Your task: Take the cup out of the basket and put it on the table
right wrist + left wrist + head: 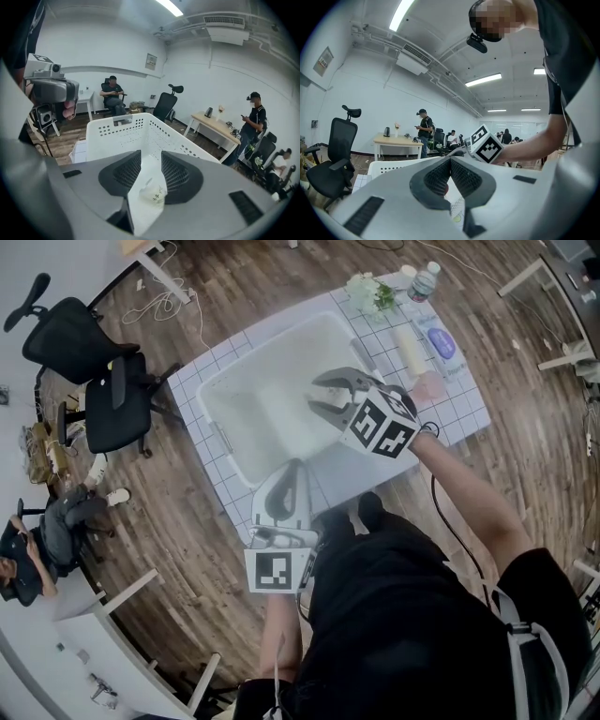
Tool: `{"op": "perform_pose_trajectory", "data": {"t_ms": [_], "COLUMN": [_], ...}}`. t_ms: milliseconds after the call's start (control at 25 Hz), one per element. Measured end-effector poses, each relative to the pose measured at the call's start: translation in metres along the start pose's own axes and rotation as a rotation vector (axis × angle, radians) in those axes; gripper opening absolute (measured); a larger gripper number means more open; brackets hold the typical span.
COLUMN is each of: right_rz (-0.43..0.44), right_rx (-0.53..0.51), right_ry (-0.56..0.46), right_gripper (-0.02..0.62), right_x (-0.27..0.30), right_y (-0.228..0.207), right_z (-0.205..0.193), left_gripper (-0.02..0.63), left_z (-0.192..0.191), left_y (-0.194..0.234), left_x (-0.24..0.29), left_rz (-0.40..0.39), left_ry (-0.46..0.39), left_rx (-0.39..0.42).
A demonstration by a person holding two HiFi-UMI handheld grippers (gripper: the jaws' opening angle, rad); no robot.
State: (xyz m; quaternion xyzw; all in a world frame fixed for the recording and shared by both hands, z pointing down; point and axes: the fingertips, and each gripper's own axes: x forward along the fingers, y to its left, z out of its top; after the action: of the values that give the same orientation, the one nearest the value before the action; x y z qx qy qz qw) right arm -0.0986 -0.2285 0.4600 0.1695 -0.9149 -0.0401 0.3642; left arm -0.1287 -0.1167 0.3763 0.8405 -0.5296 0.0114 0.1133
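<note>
Nearest the person, the left gripper [296, 467] sits at the table's [214, 360] near edge, just outside the basket [208, 388]. Its jaws are clenched tip to tip with nothing between them. Beyond it the right gripper [317, 397] hangs over the inside of the white basket, tilted downward. Its jaws are spread apart and grasp nothing. Through their gap in the right gripper view, the cup [152, 190] rests on the basket floor below the pads, untouched. It is pale and see-through with some print, and seems to lie on its side, though glare blurs it. On the table's far end stand a bottle [424, 282] and flowers [367, 292], well apart from the basket.
</note>
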Motion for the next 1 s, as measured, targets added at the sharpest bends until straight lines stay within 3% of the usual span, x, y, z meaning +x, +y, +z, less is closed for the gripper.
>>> {"op": "perform_pose_trajectory", "data": {"t_ms": [320,600,1000], "right_rz": [0.044,0.113,0.144], "right_rx": [0.011,0.014,-0.041], "right_ry": [0.074,0.216,0.38], "right_gripper": [0.166,0.172,0.173], "right_x": [0.032,0.061,0.083], "right_y": [-0.008,-0.008,-0.007], "right_z": [-0.014,-0.035,-0.063], "left_gripper": [0.009,0.009,0.009], "left_z": [0.001,0.003,0.003], "left_y": [0.005,0.007,0.006], "left_x": [0.005,0.008,0.007], "left_rz": [0.001,-0.012,-0.017], "left_ry": [0.002,0.001,0.006], "left_rx": [0.0,0.004,0.006]}}
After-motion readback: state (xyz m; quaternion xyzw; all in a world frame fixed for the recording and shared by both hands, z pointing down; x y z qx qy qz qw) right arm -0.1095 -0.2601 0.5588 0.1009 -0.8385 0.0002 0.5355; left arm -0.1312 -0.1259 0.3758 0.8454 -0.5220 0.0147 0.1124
